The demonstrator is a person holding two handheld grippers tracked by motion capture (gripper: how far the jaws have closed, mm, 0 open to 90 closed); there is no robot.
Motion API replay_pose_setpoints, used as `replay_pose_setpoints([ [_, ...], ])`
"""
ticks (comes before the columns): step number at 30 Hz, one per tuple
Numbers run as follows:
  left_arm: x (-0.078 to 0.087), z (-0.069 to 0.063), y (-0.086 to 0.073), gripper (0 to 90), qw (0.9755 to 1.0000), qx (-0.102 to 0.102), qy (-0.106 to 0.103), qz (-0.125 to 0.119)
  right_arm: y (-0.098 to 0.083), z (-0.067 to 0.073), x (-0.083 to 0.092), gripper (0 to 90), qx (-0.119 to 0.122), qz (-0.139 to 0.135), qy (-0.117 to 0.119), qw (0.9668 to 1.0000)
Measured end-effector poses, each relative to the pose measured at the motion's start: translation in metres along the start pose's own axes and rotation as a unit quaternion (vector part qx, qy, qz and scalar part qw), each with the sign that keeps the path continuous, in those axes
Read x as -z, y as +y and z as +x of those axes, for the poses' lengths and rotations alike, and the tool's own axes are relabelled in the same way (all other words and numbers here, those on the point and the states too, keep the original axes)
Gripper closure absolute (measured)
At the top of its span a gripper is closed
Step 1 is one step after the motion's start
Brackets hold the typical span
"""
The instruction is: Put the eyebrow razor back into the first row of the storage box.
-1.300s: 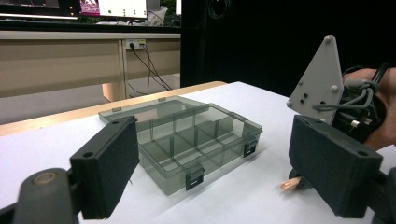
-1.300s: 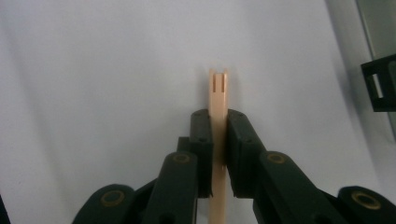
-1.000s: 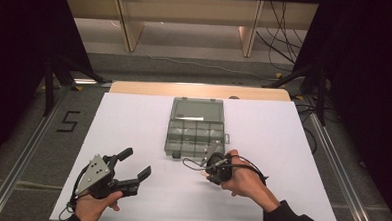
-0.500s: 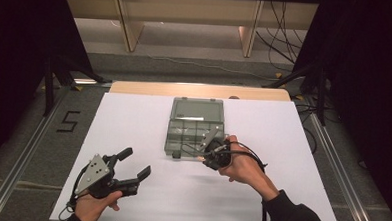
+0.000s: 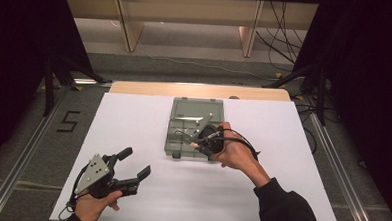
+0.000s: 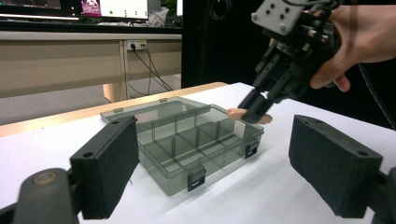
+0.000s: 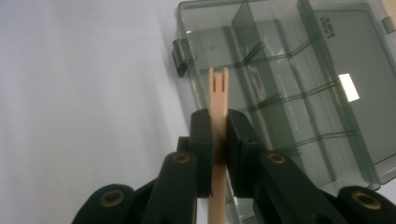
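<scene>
A: Risk: thin peg (image 7: 218, 100), pinched flat in right gripper (image 7: 218, 122) above box (image 5: 196, 126) front edge, could twist or slip, land outside a cell.

B: Could also snag a divider. Left gripper (image 5: 134, 164) spread wide, nothing held, well apart.

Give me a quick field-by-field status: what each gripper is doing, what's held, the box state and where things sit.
right gripper: shut on a thin beige piece
beige piece: flat strip with a notched end, sticking out past the jaws over the box's near edge
left gripper: open, nothing between the jaws, low over the white table
compartment box: clear grey plastic, lid open, dividers visible, compartments look empty
box latches: two black ones on the front wall
</scene>
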State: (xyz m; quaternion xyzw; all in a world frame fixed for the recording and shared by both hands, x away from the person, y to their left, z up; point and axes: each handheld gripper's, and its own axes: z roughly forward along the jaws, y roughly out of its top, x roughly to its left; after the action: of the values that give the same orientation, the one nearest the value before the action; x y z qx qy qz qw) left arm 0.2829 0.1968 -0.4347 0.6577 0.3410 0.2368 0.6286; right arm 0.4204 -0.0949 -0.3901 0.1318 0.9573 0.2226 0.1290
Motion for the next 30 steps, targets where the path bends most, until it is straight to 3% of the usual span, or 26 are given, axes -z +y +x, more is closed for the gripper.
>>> replay_pose_setpoints([
  [11,0.000,0.000,0.000,16.0,1.0000,0.001,-0.001,0.000,0.009,-0.021,0.000,82.3,-0.012,-0.015,-0.015,0.9997],
  [30,0.000,0.000,0.000,16.0,1.0000,0.000,-0.002,0.000,0.005,-0.043,-0.014,82.3,-0.001,-0.030,-0.045,0.9985],
])
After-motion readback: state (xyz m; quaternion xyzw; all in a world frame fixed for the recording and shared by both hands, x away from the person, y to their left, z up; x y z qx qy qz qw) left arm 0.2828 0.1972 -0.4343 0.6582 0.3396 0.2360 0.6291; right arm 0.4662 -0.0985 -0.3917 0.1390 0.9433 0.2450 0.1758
